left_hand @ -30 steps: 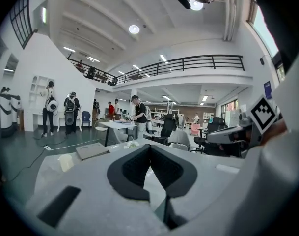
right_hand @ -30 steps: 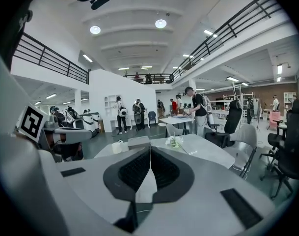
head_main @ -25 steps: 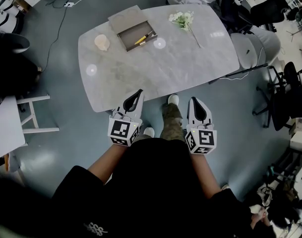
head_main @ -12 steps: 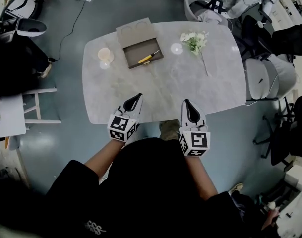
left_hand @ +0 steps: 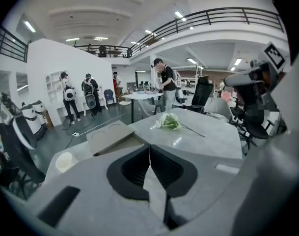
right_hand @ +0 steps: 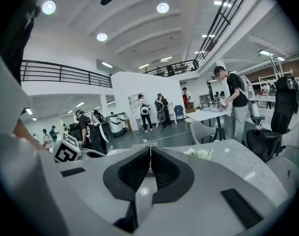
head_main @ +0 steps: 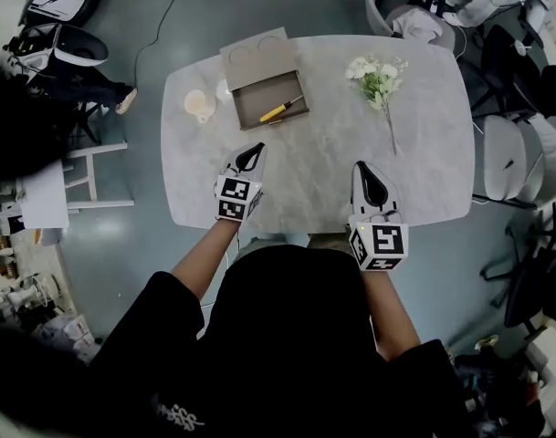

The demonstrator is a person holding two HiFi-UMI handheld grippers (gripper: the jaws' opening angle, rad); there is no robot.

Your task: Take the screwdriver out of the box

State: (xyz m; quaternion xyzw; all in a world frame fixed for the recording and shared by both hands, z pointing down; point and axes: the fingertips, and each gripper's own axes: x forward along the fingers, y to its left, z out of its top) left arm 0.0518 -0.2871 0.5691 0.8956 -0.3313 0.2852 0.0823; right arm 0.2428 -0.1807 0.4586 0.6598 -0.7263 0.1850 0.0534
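Left gripper (head_main: 257,148) and right gripper (head_main: 361,166) are found with jaws together and empty, the screwdriver (head_main: 279,110) lying in the open box (head_main: 250,99) ahead of the left one, whose jaws should be parted before the handle is approached.

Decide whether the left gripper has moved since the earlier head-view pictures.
Yes: the left gripper has advanced past the table's near edge, toward the box.

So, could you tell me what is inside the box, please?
A yellow-handled screwdriver lies in the open box, toward its right side. The rest of the floor looks bare; only the strip under the screwdriver is covered. The lid lies open behind, hiding nothing.
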